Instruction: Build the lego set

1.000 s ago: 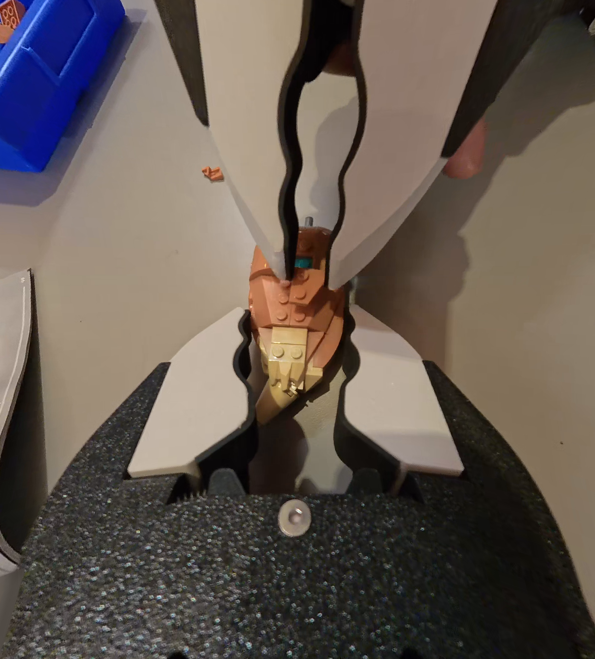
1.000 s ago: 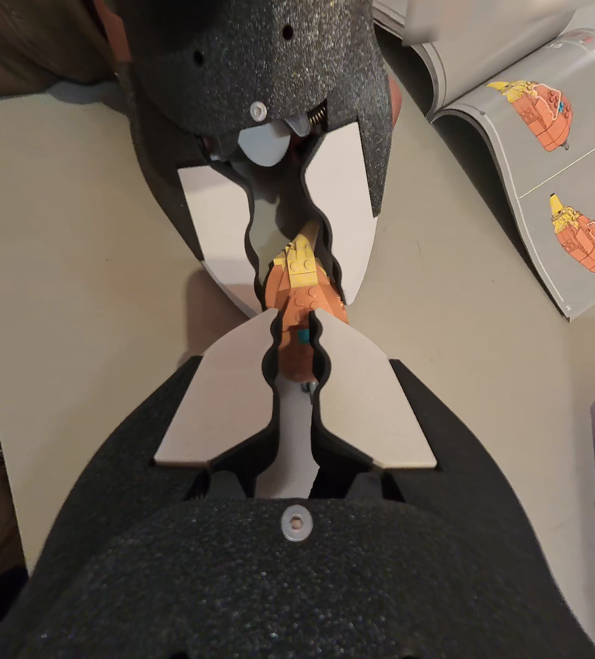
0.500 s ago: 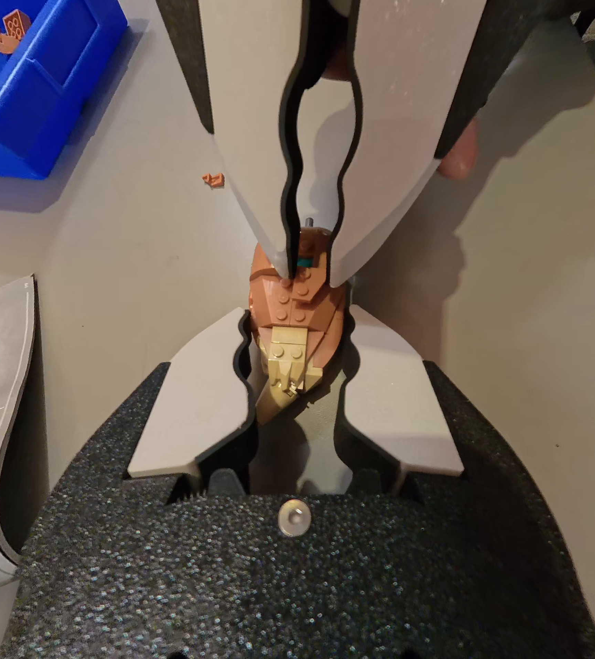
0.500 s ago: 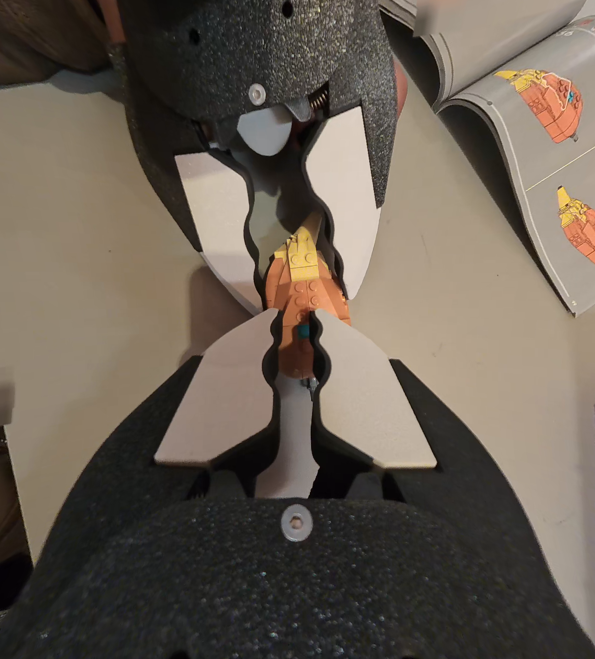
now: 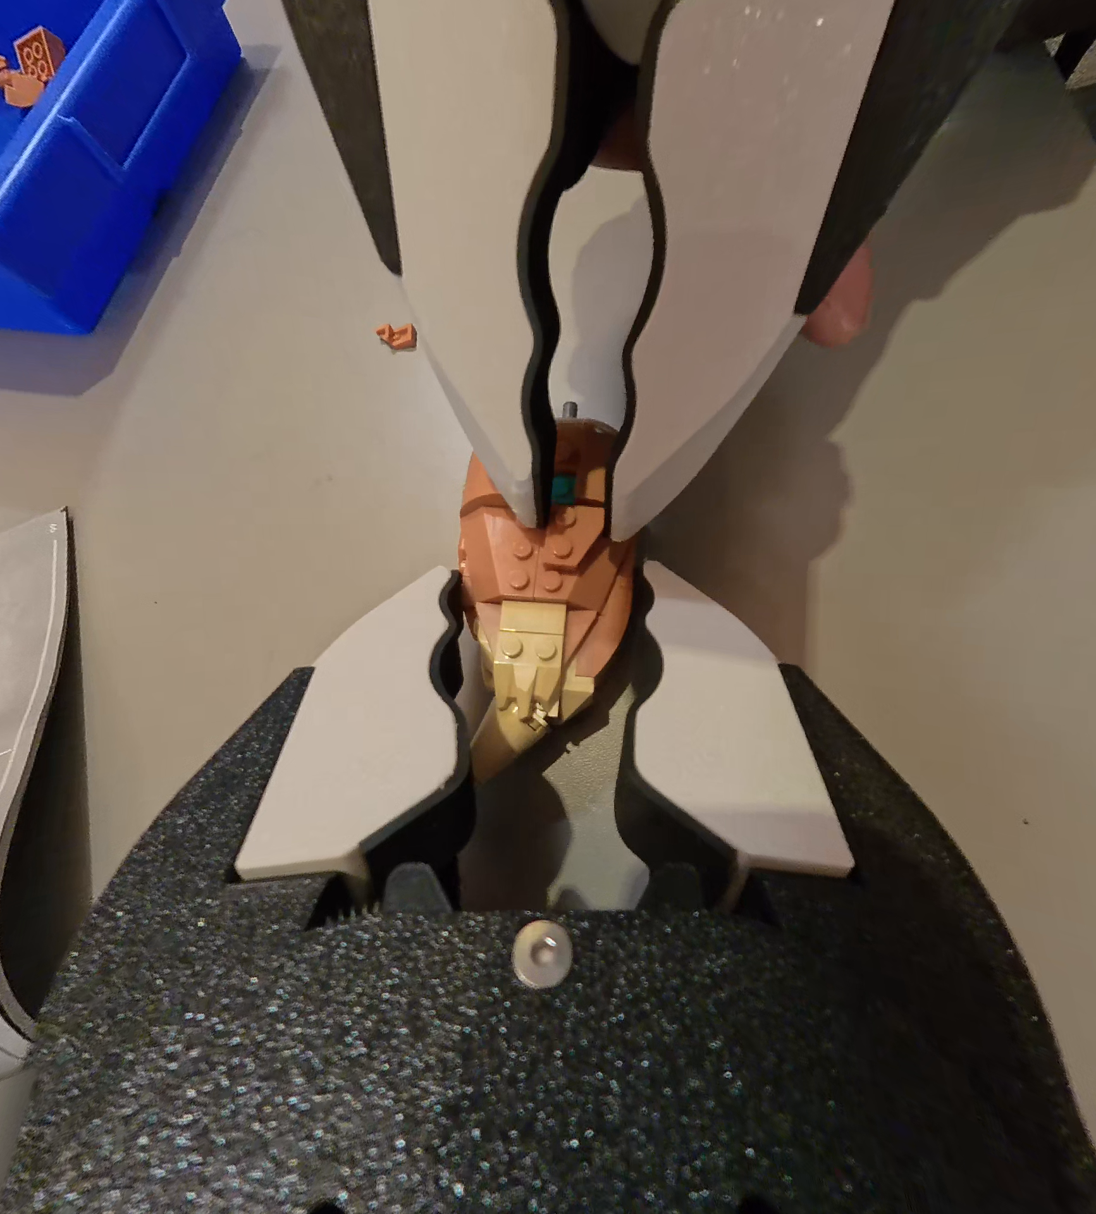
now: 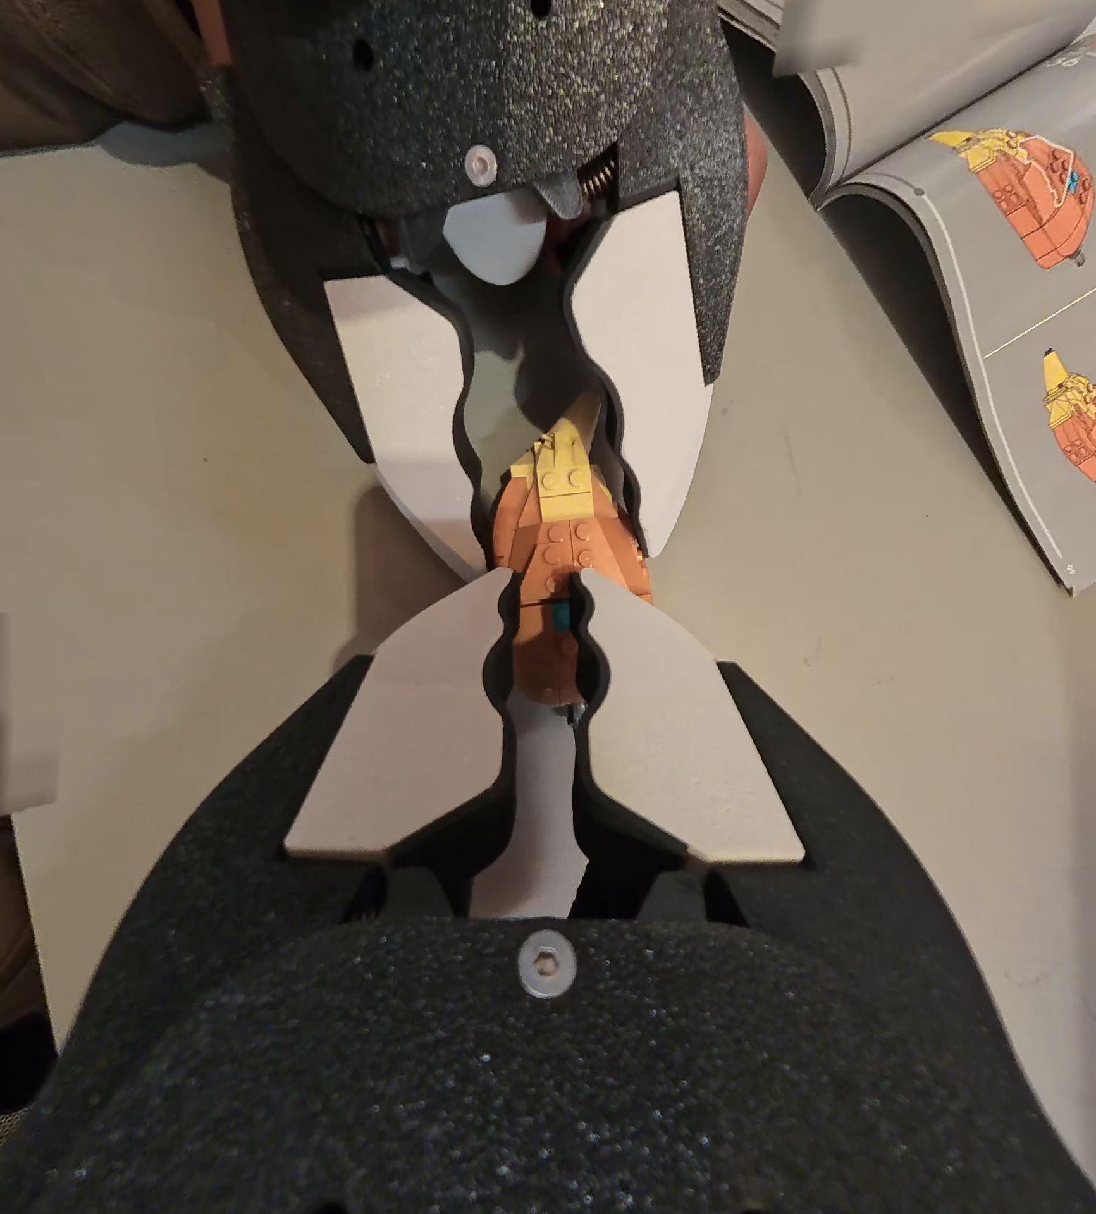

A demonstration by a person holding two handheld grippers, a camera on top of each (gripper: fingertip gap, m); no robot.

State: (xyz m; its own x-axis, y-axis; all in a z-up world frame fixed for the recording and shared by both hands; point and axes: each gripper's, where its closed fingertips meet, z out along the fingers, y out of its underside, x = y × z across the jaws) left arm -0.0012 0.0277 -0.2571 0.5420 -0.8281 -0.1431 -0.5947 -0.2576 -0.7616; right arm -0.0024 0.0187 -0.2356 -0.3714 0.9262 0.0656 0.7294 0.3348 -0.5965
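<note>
Your left hand-held gripper (image 5: 548,584) is pinching the lego model (image 5: 548,591) across its wide orange-brown middle, both fingers touching its sides. The tan pointed end sits back between those fingers, toward the left gripper's body. Model is held off the bench (image 5: 236,460); how high, can't tell.

Your right hand-held gripper (image 6: 542,581) comes at the model from the opposite end, head-on to the left one. Its fingers are nearly pressed together on the rounded orange end, around the small teal piece (image 6: 559,615). A dark pin sticks out of that end. In the left wrist view the right gripper's tips (image 5: 568,512) sit right over the teal piece (image 5: 561,489); whether they clamp it or just rest on the studs, can't tell.

Relative to the model, in the left wrist view:
- loose orange brick (image 5: 397,335) on the bench, up-left, near
- blue bin (image 5: 72,197) with more orange bricks, farther up-left
- open instruction booklet (image 5: 0,722) to the left, pages curling up

Right wrist view has the booklet (image 6: 1025,328) up-right of the model, showing pictures of the build.
</note>
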